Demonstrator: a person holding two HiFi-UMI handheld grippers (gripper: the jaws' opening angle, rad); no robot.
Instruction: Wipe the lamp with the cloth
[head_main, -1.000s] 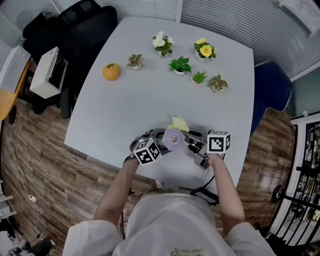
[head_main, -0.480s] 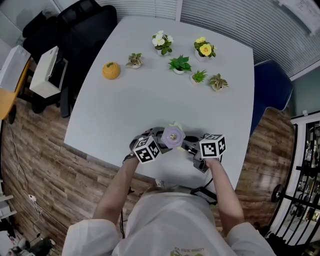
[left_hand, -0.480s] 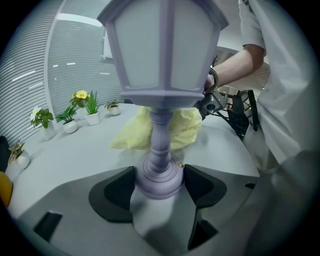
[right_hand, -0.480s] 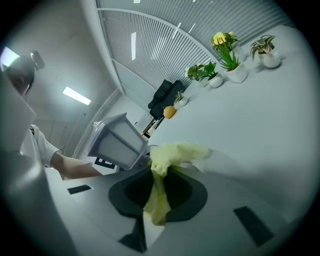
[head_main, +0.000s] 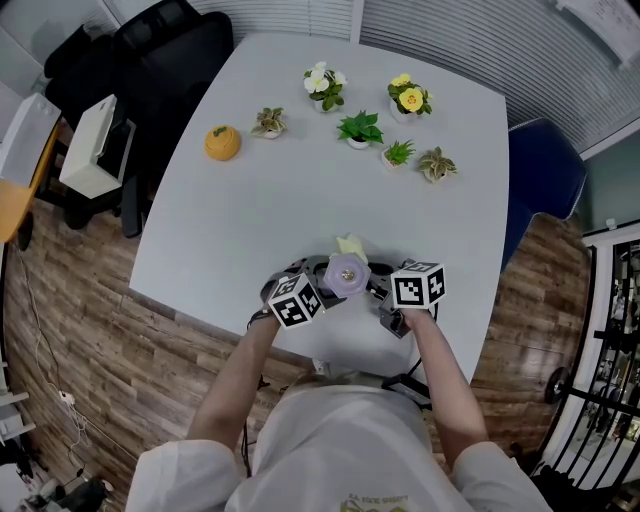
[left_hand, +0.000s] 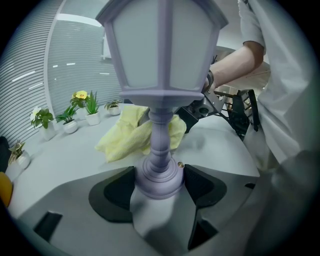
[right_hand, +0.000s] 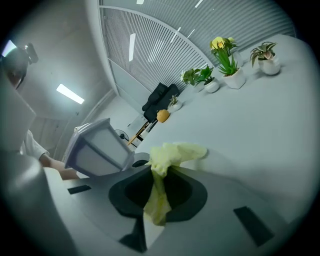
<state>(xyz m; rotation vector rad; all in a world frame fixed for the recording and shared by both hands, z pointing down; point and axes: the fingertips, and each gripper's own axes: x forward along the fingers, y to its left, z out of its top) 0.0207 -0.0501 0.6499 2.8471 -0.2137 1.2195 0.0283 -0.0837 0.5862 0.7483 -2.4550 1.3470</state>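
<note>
At the near edge of the grey table (head_main: 250, 220), the left gripper (left_hand: 160, 185) grips the round foot of the lavender lantern-shaped lamp (left_hand: 162, 65). Its two jaws press in on either side of the base, and the lamp stands upright between them. Just behind the lamp's stem sits the bunched yellow cloth (right_hand: 172, 152), close against it, though actual contact cannot be made out. To its right, the right gripper (right_hand: 159, 192) is pinched tight on a strip of that cloth, which runs up between the jaws and spreads out past their tips beside the lamp's shade. Across the table's far side stand an orange pumpkin-shaped ornament (head_main: 222, 143), then a cluster of small potted plants (head_main: 358, 130).
</note>
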